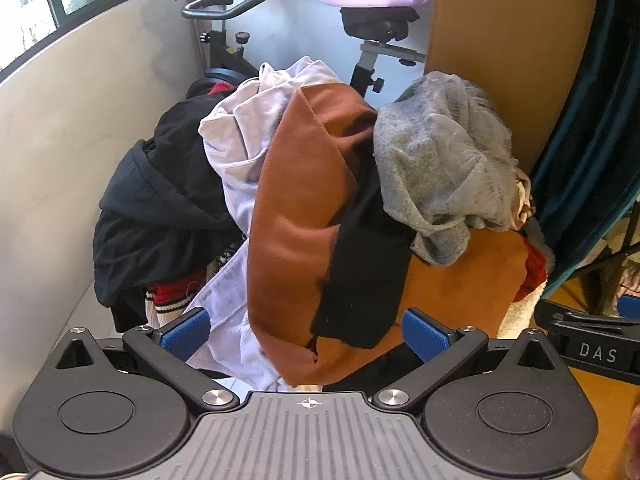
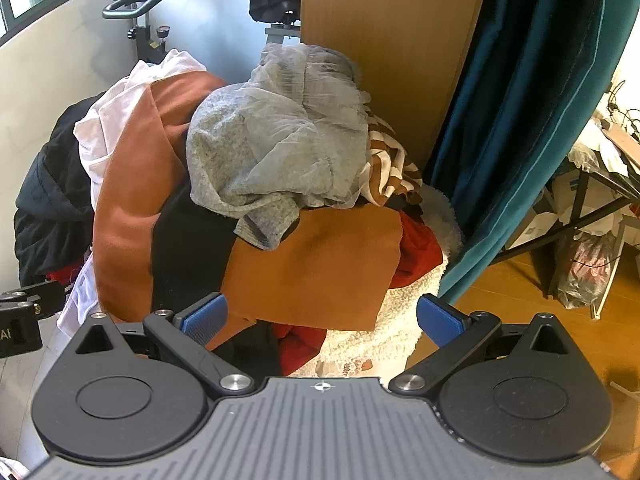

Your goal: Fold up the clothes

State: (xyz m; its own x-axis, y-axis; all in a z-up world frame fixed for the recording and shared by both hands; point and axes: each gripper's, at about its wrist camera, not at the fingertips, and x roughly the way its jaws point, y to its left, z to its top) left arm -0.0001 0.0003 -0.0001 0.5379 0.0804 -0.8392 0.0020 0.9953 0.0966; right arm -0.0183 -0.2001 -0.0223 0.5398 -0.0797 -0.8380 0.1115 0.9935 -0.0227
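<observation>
Hovering w/ left gripper [image 1: 306, 334] & right gripper [image 2: 322, 322] both spread, empty; rust-orange garment [image 1: 296, 208] of clothes pile just ahead.

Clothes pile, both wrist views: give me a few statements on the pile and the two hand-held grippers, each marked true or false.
1. The left hand-held gripper is open and holds nothing. True.
2. The right hand-held gripper is shut on the orange cloth. False: it is open, with the cloth lying beyond its fingers.
3. The grey garment lies on top of the pile. True.
4. The clothes sit in a neat folded stack. False: they are heaped and crumpled.
5. An exercise bike stands behind the pile. True.
6. The curtain beside the pile is red. False: it is teal.
</observation>
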